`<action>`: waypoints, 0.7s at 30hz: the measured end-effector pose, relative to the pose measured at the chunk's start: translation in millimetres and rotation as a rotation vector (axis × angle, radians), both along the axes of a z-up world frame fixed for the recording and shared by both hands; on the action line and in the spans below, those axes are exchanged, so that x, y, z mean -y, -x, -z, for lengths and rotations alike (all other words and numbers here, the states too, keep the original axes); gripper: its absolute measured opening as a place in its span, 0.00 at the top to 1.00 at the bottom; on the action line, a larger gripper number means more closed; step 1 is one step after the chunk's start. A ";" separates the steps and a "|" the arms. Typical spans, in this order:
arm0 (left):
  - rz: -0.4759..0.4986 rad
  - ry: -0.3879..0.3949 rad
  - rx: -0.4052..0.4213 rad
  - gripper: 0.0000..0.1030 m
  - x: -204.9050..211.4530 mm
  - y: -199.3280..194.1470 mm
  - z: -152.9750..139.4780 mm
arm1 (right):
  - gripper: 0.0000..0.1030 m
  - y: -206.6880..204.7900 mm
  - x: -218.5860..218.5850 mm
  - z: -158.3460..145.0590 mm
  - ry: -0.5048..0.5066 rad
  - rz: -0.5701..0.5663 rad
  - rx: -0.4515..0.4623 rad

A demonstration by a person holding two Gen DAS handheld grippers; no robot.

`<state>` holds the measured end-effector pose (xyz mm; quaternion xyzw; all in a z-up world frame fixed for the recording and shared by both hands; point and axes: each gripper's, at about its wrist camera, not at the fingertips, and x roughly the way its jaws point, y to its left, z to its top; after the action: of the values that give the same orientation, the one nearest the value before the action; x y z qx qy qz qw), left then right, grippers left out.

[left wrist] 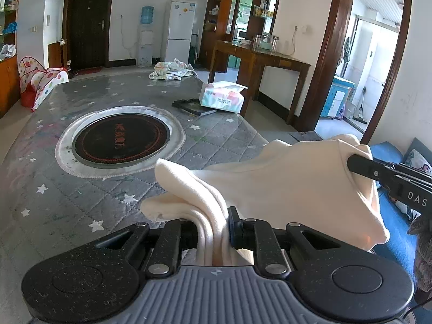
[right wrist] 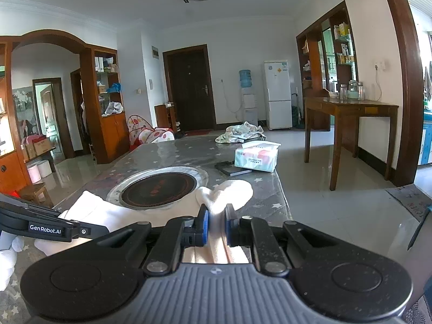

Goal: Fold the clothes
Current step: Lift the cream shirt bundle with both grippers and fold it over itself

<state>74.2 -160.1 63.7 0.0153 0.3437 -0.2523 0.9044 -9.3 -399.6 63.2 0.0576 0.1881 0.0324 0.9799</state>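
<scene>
Cream garment (left wrist: 283, 178) hangs stretched above the grey star-patterned table (left wrist: 81, 189), its bunched folds pinched by the left gripper (left wrist: 213, 226) and right gripper (right wrist: 216, 224)

Left tongs (left wrist: 213, 226): jaws closed tight on gathered cream cloth (left wrist: 283, 186), folds bunched between the pads. Right tongs (right wrist: 216, 222): jaws likewise clamped on another edge of that cloth, blue pads (right wrist: 205, 220) pressed against it. Both held level above the tabletop (left wrist: 81, 189), near each other, fingers pointing forward, cloth spanning between.
</scene>
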 end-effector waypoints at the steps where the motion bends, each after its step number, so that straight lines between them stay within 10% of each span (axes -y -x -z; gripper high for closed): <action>1: 0.000 0.000 -0.003 0.84 0.0 -1.1 0.5 | 0.90 -1.3 0.5 0.4 0.001 0.001 -0.002; 21: -0.010 0.010 -0.069 0.84 2.5 -23.7 20.6 | 0.90 -21.0 8.8 15.7 -0.003 0.011 -0.053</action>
<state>97.9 -162.6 43.1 0.0004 0.3737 -0.2496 0.8933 11.6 -408.4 47.5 0.0607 0.2136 0.0259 0.9747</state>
